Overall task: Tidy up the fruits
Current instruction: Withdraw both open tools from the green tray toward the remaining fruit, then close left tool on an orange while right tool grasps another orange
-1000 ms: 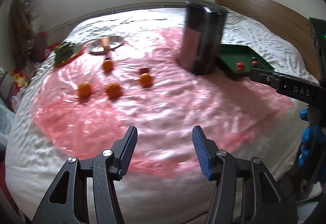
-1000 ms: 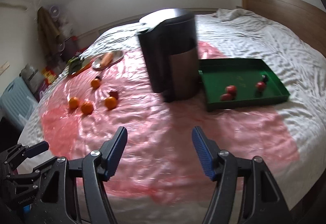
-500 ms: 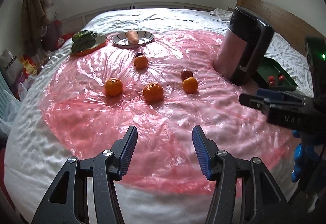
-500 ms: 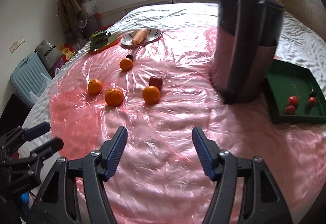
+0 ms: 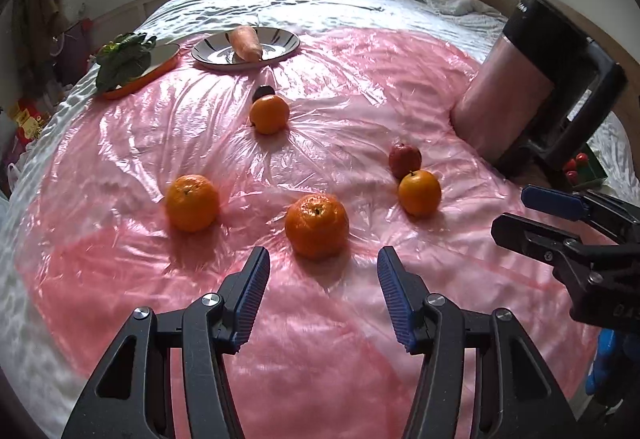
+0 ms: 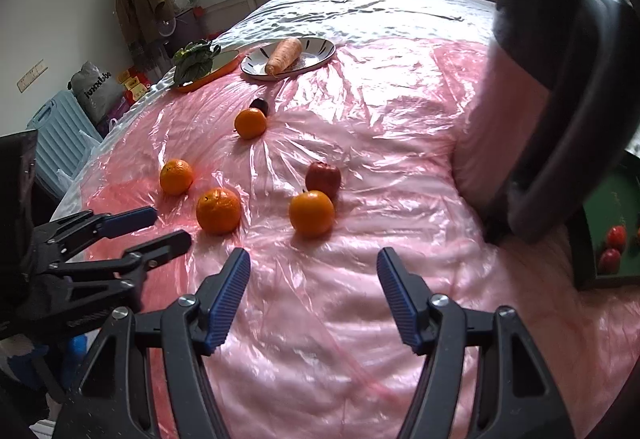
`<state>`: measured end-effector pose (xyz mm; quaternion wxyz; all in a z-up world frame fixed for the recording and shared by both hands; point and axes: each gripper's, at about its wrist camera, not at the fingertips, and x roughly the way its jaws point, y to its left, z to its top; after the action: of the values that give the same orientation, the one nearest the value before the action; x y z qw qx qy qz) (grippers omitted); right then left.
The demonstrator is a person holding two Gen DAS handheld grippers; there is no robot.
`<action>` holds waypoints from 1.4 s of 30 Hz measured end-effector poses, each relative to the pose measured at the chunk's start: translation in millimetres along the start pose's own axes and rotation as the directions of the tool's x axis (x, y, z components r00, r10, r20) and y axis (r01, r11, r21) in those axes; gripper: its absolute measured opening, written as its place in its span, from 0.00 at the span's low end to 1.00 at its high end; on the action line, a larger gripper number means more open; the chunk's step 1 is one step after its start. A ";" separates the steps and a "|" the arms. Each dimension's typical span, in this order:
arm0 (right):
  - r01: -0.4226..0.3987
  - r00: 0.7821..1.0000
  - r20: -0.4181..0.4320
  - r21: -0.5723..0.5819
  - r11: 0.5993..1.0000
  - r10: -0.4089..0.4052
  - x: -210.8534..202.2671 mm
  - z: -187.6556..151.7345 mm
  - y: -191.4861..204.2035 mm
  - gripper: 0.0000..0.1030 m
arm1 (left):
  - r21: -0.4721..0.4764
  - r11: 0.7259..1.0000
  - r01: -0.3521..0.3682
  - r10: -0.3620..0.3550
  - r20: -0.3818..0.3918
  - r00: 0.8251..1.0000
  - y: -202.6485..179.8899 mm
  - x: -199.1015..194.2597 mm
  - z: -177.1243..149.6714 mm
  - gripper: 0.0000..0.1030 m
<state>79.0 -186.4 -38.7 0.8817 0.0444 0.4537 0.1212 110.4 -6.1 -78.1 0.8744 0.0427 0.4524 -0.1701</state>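
Note:
Several oranges lie on the pink plastic sheet over the bed. The nearest orange (image 5: 316,225) (image 6: 218,210) sits just beyond my left gripper (image 5: 320,299), which is open and empty. Another orange (image 5: 419,192) (image 6: 311,213) lies beside a red apple (image 5: 405,160) (image 6: 323,178), ahead of my right gripper (image 6: 314,297), also open and empty. Two more oranges (image 5: 192,202) (image 5: 269,114) lie further left and back, the back one next to a dark plum (image 5: 264,92). A green tray (image 6: 584,259) at the right holds small red fruits (image 6: 615,237).
A tall black and steel bin (image 5: 536,95) (image 6: 552,111) stands between the fruit and the green tray. At the back, a striped plate (image 5: 280,43) holds a carrot (image 5: 246,43), and an orange dish (image 5: 136,83) holds leafy greens (image 5: 120,59).
Both grippers have swung left and moved in close over the pink sheet. The oranges now lie just ahead of them and the tray has slid to the right edge.

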 end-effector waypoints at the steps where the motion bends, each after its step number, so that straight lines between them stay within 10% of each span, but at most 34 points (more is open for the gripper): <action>1: -0.006 1.000 -0.004 -0.001 1.000 0.006 5.1 3.2 0.9 1.00 | 0.000 1.000 0.001 -0.001 -0.008 1.000 0.4 5.5 1.3 0.49; 20: -0.072 0.993 -0.091 0.034 0.997 0.075 72.3 30.1 -2.9 1.00 | -0.041 0.998 0.046 -0.048 -0.047 0.998 14.9 44.2 13.1 0.48; 42: -0.071 0.990 -0.122 -0.021 0.997 0.068 93.9 29.0 -1.1 0.62 | -0.059 0.998 0.023 -0.028 -0.085 0.996 14.9 64.8 18.3 0.39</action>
<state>155.2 -162.6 -96.2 0.8483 0.0417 0.5031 0.1598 164.2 -13.0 -120.8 0.8528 0.0188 0.4949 -0.1658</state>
